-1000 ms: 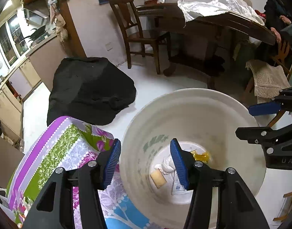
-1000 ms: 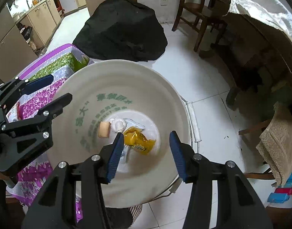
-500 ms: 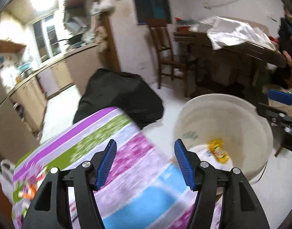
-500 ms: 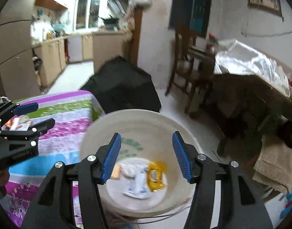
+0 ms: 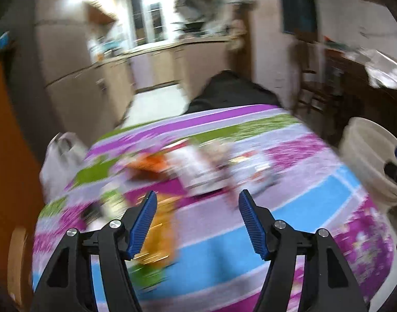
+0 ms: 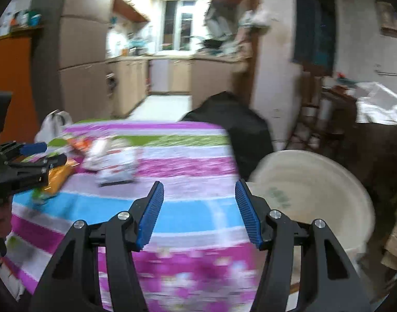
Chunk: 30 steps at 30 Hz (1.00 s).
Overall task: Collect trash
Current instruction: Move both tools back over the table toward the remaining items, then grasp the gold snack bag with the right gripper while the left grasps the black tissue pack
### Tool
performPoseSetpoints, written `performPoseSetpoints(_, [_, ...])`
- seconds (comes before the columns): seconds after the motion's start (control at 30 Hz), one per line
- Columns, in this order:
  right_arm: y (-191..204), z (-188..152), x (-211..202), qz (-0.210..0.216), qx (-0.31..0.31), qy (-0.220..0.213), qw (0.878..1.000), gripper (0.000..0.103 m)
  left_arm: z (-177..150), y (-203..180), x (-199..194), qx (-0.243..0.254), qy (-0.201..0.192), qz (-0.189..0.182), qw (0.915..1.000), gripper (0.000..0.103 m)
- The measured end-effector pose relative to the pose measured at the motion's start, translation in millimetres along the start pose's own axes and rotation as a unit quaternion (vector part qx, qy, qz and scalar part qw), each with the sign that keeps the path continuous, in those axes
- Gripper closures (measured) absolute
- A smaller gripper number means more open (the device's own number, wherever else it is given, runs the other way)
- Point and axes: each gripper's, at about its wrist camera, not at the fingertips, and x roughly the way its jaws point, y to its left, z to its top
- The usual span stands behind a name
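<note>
Facing the table draped in a purple, green and blue striped floral cloth (image 5: 289, 208), the left gripper (image 5: 196, 223) and the right gripper (image 6: 197, 208) both hung wide open and empty above its near edge, so the step in hand looked like the reach for another piece of litter. Blurred wrappers, an orange-yellow packet (image 5: 159, 234) nearest the left gripper and a white printed packet (image 6: 115, 166) toward the middle, lay on the cloth, and the next move probably called for lowering onto one and closing. A cream plastic bucket (image 6: 315, 189) stood beside the table's right edge, with a black heap (image 6: 235, 122) and a kitchen beyond.
</note>
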Motion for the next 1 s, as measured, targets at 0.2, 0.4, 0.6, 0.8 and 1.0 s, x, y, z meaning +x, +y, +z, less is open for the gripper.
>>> performPoseSetpoints(0.2, [81.8,3.2,22.3,0.102,-0.029,0.034,0.994,0.048,-34.6,116.9,-11.0,-0.106,0.022,0.097,0.9893,0.036])
performPoseSetpoints(0.4, [149.6,20.0,48.4,0.196,-0.015,0.071,0.978,0.046,-79.2,185.7,-13.5,-0.19,0.056,0.143,0.9697,0.036])
performPoseSetpoints(0.6, [181.3,23.0,98.0,0.24,0.042,0.142,0.959,0.037,-96.9,199.4,-8.3,-0.214,0.072,0.135,0.9648,0.036])
performPoseSetpoints(0.8, [194.6,15.3,131.7,0.288,0.11,0.195,0.931,0.037,-78.9,198.8,3.9,-0.213,0.061,0.108,0.9692,0.032])
performPoseSetpoints(1.0, [179.3,13.2,136.2,0.339,0.15,0.204,0.906,0.074,-55.6,176.8,39.3,-0.204,0.067,0.077,0.9736,0.03])
